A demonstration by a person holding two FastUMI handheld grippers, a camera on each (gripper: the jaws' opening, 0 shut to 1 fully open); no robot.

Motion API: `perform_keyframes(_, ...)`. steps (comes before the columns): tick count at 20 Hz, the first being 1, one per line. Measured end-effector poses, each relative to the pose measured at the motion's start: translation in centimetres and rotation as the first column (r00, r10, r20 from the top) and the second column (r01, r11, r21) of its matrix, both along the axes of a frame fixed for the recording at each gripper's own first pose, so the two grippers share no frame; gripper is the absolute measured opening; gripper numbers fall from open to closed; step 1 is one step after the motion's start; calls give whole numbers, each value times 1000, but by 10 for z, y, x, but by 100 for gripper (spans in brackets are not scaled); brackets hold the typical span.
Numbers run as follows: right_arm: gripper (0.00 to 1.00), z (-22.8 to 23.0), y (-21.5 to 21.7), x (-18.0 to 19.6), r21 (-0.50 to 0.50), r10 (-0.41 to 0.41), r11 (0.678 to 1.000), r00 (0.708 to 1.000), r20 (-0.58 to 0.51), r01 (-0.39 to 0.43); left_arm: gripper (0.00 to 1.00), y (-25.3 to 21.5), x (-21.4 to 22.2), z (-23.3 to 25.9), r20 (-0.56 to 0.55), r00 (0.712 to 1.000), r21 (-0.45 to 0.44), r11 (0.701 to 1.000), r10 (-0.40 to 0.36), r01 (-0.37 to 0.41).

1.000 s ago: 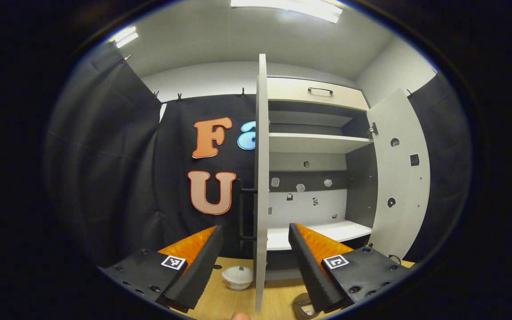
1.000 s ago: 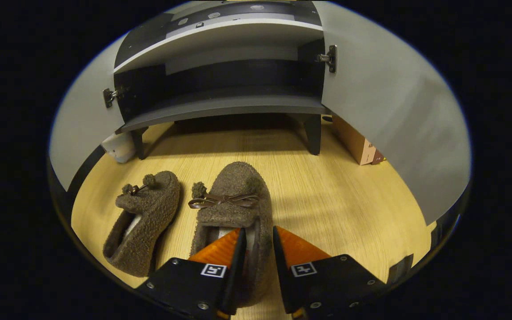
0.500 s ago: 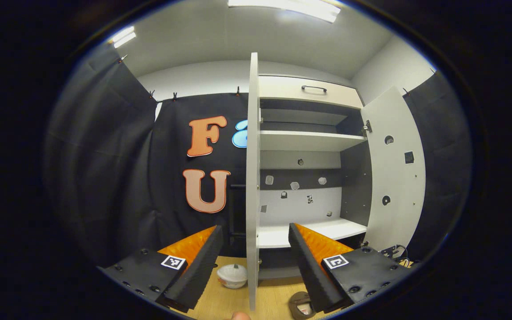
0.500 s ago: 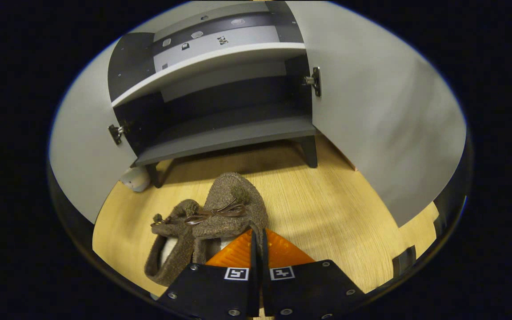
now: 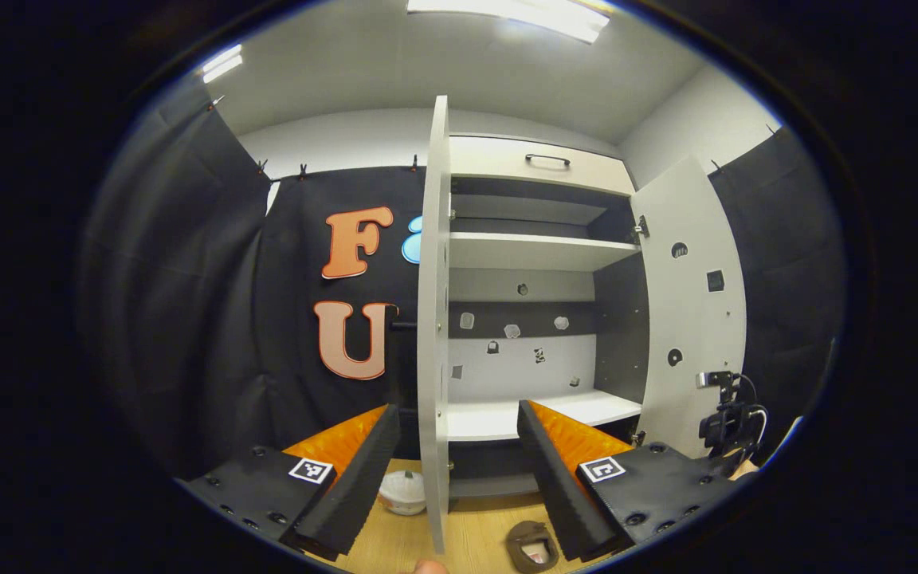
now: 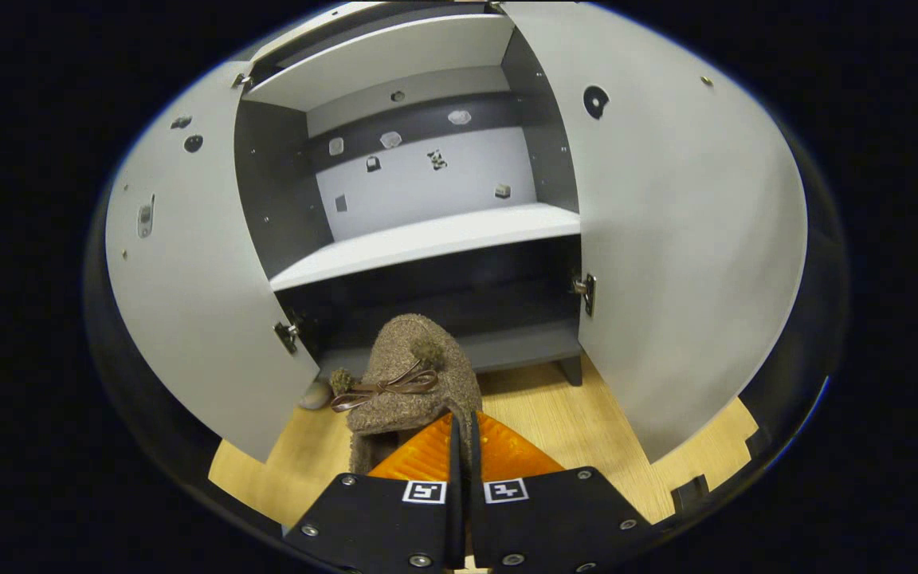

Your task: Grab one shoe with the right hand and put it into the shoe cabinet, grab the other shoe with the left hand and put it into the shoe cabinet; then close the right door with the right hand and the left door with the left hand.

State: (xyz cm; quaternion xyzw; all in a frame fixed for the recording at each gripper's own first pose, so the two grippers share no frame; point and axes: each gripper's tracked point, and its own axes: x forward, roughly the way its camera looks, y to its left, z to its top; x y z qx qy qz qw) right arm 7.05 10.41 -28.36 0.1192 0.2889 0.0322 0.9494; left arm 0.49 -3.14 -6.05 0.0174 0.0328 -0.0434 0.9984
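Item: brown fuzzy slipper with a thin bow [image 6: 411, 383], pinched at its rim by the right gripper [image 6: 464, 446], lifted off the wooden floor [image 6: 539, 414], toe toward the open grey-and-white shoe cabinet [image 6: 427, 239]. Second brown slipper [image 5: 532, 546] lies on the floor before the cabinet's front edge. Left gripper [image 5: 459, 446] spread, holding nothing. Both doors open: left door [image 5: 433, 319], right door [image 5: 690, 319]. Judged: first shoe grabbed; all placing and closing remain.

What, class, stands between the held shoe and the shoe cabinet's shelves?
Nothing visible does. The right gripper holds the shoe before the shoe cabinet; both doors are swung wide and the shelves ahead look bare.
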Motion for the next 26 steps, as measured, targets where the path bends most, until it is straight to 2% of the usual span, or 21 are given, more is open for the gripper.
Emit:
perform_keyframes(3,3,52,2,23,18,-12,1000,998,63,11,94,6,3,7,25,1000,2,1000,12,-12)
perform_keyframes(5,3,83,2,43,44,-26,999,995,94,22,96,15,4,12,63,997,51,998,43,-46)
perform_keyframes(7,3,110,-1,67,72,-46,997,992,116,38,96,14,8,12,78,996,71,997,37,-43)
perform_keyframes(9,2,126,-7,93,92,-76,994,989,130,64,99,10,11,13,78,997,42,999,21,-24)
perform_keyframes(10,3,130,-11,108,90,-88,993,988,128,77,94,10,12,14,82,996,35,999,19,-22)
perform_keyframes(12,3,135,-18,141,70,-117,992,985,129,109,96,11,16,15,98,995,45,999,17,-21)
perform_keyframes(18,2,137,-21,233,72,-167,985,977,133,159,94,-3,25,8,99,994,51,998,-39,34)
perform_keyframes(22,2,110,-18,286,55,-180,983,976,120,174,96,-9,30,4,95,993,9,997,-77,76)
perform_keyframes(25,3,80,-24,316,30,-199,980,977,78,198,96,-4,40,0,83,994,-5,997,-78,78)
perform_keyframes(26,3,70,-26,321,17,-210,978,976,59,209,99,-3,43,-3,78,994,-6,997,-75,76)
